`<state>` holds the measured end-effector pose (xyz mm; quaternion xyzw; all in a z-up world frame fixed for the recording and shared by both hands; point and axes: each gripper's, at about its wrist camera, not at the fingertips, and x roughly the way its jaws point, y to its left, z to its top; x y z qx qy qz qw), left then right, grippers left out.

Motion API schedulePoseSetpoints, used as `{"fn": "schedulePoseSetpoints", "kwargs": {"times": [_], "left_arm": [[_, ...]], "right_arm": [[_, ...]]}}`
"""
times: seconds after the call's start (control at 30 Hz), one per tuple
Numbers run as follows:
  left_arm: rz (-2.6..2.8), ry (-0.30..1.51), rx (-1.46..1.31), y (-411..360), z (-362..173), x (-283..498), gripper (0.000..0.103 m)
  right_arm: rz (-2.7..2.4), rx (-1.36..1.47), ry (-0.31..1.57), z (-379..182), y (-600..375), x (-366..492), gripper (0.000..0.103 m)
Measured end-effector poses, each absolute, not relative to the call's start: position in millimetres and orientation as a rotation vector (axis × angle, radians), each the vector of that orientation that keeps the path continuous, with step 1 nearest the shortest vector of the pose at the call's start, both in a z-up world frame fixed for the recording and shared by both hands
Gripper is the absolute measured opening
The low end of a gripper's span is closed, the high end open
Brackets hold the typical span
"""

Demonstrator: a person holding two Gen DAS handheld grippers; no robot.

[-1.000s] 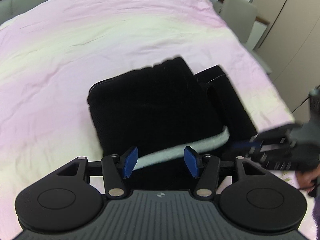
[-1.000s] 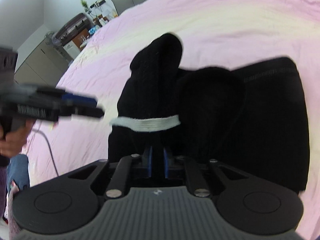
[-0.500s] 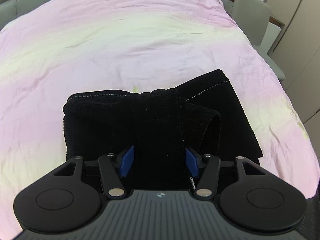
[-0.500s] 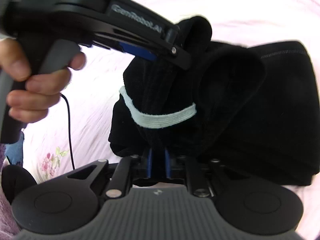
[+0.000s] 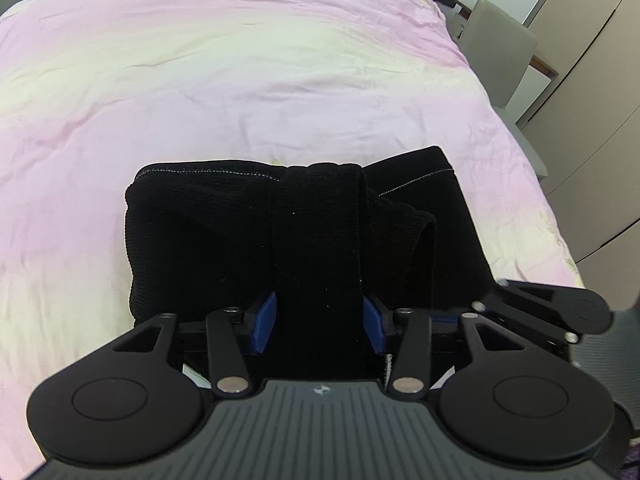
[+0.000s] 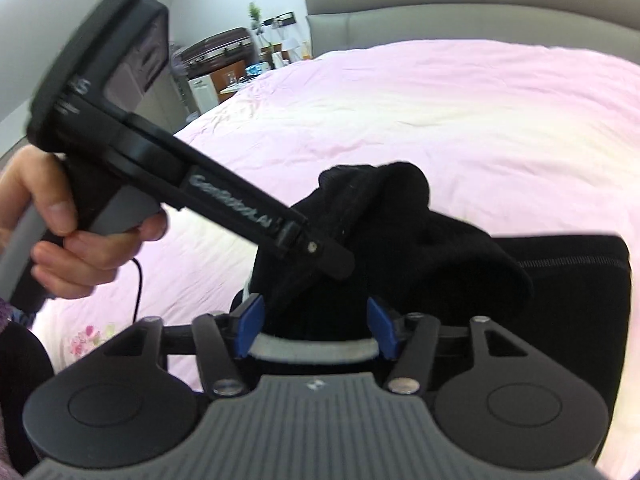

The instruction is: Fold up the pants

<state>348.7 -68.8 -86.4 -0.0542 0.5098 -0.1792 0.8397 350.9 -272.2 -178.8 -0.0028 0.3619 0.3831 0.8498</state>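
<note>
**Right tool lets go, both tools sit around the black pants**

Half a second ago the right tool (image 6: 314,330) was pinched tight on the pants (image 5: 248,240). Now its blue pads (image 6: 249,330) are wide apart, with a lump of black cloth and a pale band (image 6: 312,350) lying loose between them. The left tool (image 5: 318,322) has stayed in much the same spot over the pants.

Nearest the pants, the left tool's blue pads (image 5: 264,322) stand apart on each side of a raised strip of black cloth. The strip fills the gap, but the pads do not look squeezed shut on it. In the right wrist view, the left tool (image 6: 320,254) comes in from the side, with its tip pressed into the top of the pants lump (image 6: 400,216). A hand (image 6: 60,240) holds its handle. In the left wrist view, part of the right tool (image 5: 532,308) shows just beside the pants.

The pants lie bunched and partly folded on the bed (image 5: 240,80), close to its near edge. The pink and pale yellow cover spreads out all around them.

Far beyond the pants is the grey headboard (image 6: 460,12). Off to the side of the pants stands a grey chair (image 5: 496,48), and in the right wrist view a suitcase (image 6: 218,50) sits in the far corner.
</note>
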Motion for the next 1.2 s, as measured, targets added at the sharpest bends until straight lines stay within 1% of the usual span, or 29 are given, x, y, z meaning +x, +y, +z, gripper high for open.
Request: {"fn": "schedulePoseSetpoints", "kwargs": {"times": [0.1,0.13,0.2,0.33,0.43,0.6,0.67,0.73,0.77,0.8,0.83,0.93,1.07,1.13,1.2], "left_arm": [[-0.404,1.074,-0.145,-62,-85,350,0.052],[-0.414,1.067,-0.156,-59,-84,350,0.052],[-0.433,1.036,-0.176,-52,-79,348,0.052],[-0.459,0.981,-0.218,-29,-64,337,0.052],[-0.438,0.963,-0.211,-8,-62,325,0.053],[-0.362,0.989,-0.236,26,-73,315,0.053],[-0.332,1.007,-0.256,37,-79,314,0.053],[-0.315,1.022,-0.281,46,-84,314,0.053],[-0.309,1.025,-0.283,47,-85,314,0.053],[-0.304,1.030,-0.282,48,-87,314,0.053],[-0.301,1.035,-0.281,48,-89,314,0.053],[-0.303,1.051,-0.282,48,-94,314,0.053],[-0.334,1.041,-0.284,48,-94,310,0.053],[-0.359,1.036,-0.284,46,-92,308,0.053],[-0.380,1.037,-0.269,39,-89,309,0.053]], "right_arm": [[0.805,-0.017,0.750,-181,-279,362,0.066],[0.807,-0.008,0.757,-183,-279,367,0.070],[0.798,0.014,0.775,-187,-281,377,0.073],[0.755,0.064,0.808,-196,-288,393,0.074],[0.748,0.164,0.846,-206,-301,408,0.074],[0.728,0.266,0.886,-217,-304,429,0.074],[0.731,0.314,0.934,-223,-300,437,0.074],[0.795,0.406,1.011,-232,-300,435,0.048],[0.819,0.442,1.047,-236,-299,430,0.041],[0.819,0.452,1.071,-239,-296,424,0.024],[0.805,0.450,1.063,-236,-296,418,0.015],[0.808,0.480,1.005,-208,-299,402,0.013],[0.749,0.577,0.966,-155,-320,393,0.012],[0.659,0.710,0.974,-151,-350,396,0.013],[0.531,0.764,1.014,-167,-380,399,0.013]]}}
